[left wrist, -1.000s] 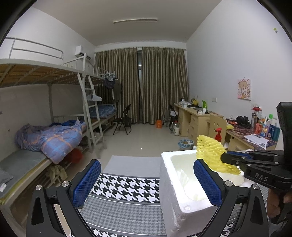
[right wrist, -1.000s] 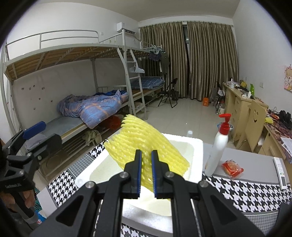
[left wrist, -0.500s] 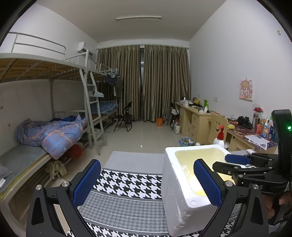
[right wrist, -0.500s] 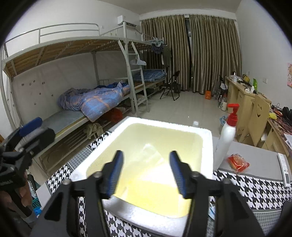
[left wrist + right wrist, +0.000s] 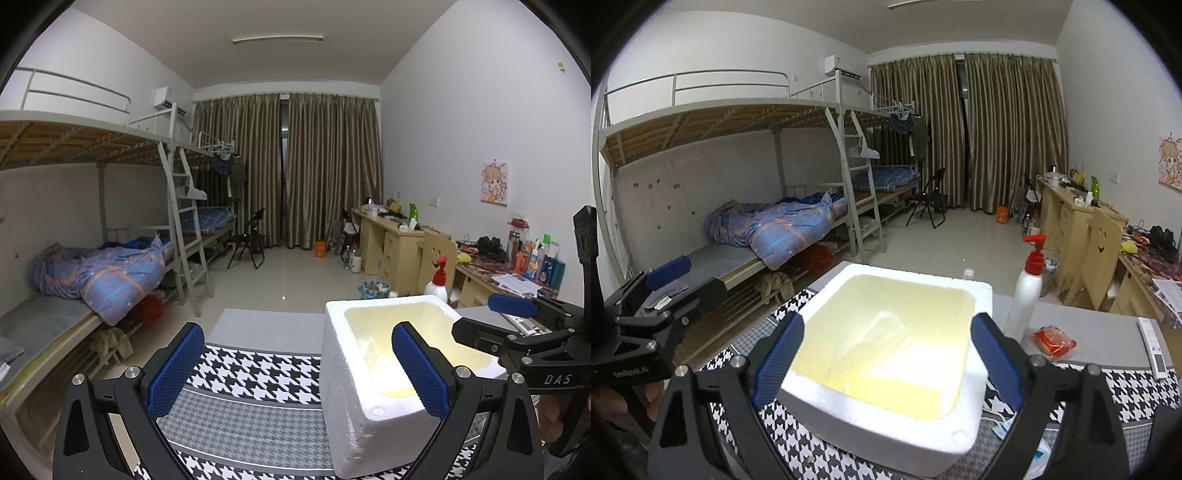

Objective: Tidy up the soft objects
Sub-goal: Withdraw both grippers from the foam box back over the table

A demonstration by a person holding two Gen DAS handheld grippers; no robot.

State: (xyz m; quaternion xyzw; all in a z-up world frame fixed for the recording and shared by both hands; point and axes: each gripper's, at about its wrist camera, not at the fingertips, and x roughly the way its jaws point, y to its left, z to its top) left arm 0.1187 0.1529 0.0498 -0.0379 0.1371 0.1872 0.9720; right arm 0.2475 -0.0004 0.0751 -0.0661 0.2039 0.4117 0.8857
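A white foam box [image 5: 971,435] stands on the houndstooth table; it also shows in the left wrist view [image 5: 369,424]. Yellow foam pieces [image 5: 886,350] lie inside it, seen too in the left wrist view [image 5: 443,350]. My right gripper [image 5: 886,365] is open and empty, held just above the box's near side; it appears in the left wrist view [image 5: 513,321] at the right. My left gripper [image 5: 295,369] is open and empty, left of the box, over the tablecloth; it shows at the left edge of the right wrist view [image 5: 661,291].
A white pump bottle with a red top [image 5: 1027,288] stands right of the box, with a red snack packet [image 5: 1052,341] and a remote [image 5: 1154,347] beyond. The houndstooth cloth [image 5: 240,398] covers the table. Bunk beds stand left, desks right.
My right gripper opened and released the yellow foam net into the box, then drew back slightly. The left gripper stayed open, shifting only a little.
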